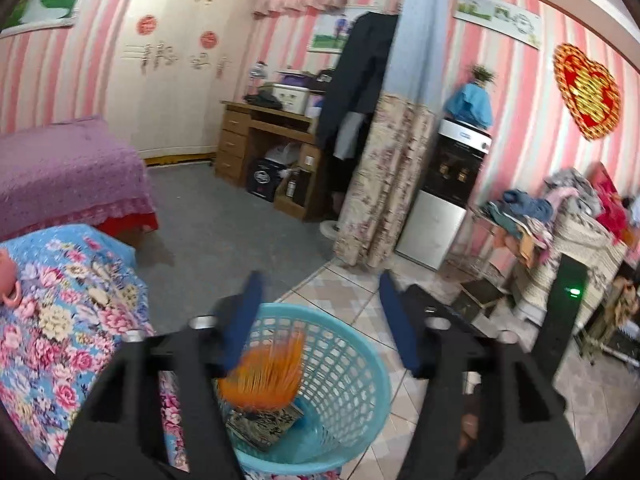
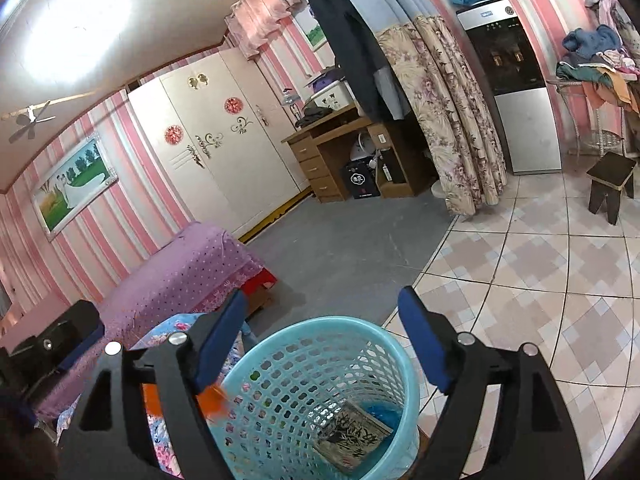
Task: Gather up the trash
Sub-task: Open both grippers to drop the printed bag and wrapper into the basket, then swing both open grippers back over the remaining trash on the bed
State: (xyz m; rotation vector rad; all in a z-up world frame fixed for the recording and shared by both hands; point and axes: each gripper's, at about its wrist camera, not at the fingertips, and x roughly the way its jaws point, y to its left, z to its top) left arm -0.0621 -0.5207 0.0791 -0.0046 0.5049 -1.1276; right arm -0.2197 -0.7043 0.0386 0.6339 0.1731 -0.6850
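Note:
A turquoise mesh basket (image 1: 360, 344) stands on the tiled floor beside a bed, right under both grippers. My left gripper (image 1: 320, 280) is open above it. A blurred orange piece of trash (image 1: 264, 376) is just below its left pad, over the basket's mouth, with neither pad pressing on it. A printed packet (image 1: 264, 420) lies on the basket's bottom. My right gripper (image 2: 323, 296) is open above the basket (image 2: 400, 344) with nothing between its fingers. The packet (image 2: 352, 436) shows inside, and the orange piece (image 2: 216, 398) is a blur at the left rim.
A bed with a blue floral cover (image 1: 72, 312) touches the basket's left side; a purple-covered bed (image 2: 180, 276) lies beyond. Grey carpet (image 2: 340, 248), a wooden desk (image 2: 320, 160), a floral curtain (image 2: 448, 112), a water dispenser (image 2: 516, 80) and a dark stool (image 2: 612, 184) stand farther off.

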